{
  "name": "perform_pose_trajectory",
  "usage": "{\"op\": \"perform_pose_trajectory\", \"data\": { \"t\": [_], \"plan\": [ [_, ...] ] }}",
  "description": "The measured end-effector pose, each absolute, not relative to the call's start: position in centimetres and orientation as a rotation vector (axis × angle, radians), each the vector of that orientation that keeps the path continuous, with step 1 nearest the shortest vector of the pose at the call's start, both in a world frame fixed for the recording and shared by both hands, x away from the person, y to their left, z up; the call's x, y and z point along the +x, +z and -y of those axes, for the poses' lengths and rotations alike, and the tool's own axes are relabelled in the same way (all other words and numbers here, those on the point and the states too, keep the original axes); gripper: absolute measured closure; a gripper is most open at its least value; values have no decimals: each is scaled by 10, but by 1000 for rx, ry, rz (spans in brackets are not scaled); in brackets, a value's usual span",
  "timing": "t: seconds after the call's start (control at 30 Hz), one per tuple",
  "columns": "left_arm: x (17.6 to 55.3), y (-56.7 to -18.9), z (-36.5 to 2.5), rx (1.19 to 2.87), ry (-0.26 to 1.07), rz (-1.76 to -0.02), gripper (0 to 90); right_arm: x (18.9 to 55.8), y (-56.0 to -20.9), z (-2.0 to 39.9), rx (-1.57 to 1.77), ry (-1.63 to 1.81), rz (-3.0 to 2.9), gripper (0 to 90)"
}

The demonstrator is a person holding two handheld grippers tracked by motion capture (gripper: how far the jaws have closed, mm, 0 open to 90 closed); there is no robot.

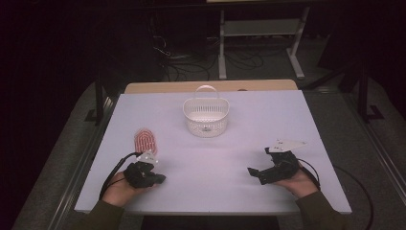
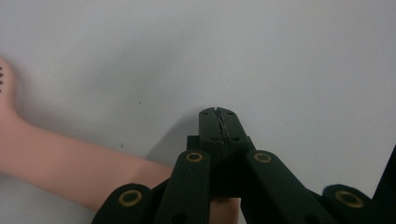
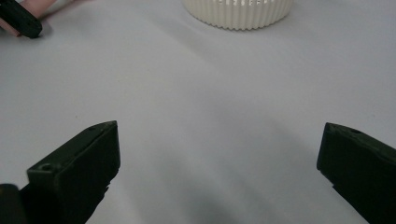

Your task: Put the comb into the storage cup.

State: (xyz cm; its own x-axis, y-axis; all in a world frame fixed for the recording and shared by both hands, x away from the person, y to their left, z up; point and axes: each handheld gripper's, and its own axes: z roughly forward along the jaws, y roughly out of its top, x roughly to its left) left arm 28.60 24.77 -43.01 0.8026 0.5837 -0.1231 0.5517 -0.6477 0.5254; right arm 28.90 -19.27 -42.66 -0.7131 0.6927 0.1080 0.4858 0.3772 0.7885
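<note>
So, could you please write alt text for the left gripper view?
The left claw, black, is shut with nothing between its tips, over a white table. A pink brush handle lies at the left, passing under the claw's arms.

I see a pink hairbrush (image 1: 145,140) with dark bristle dots, a white slotted basket (image 1: 206,116), my two black grippers, and the pale lavender-white table (image 1: 210,163).

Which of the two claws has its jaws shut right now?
The left claw, beside the pink hairbrush: its jaws are pressed together on nothing. The right claw stands wide open over bare white table.
</note>
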Motion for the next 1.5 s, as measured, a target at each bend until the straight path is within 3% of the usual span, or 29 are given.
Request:
{"op": "perform_pose_trajectory", "data": {
  "t": [1.5],
  "plan": [
    [261, -427, -316, 2364, 144, -1056, 900, 293, -429, 189, 1038, 1244, -2411, 0]
  ]
}}
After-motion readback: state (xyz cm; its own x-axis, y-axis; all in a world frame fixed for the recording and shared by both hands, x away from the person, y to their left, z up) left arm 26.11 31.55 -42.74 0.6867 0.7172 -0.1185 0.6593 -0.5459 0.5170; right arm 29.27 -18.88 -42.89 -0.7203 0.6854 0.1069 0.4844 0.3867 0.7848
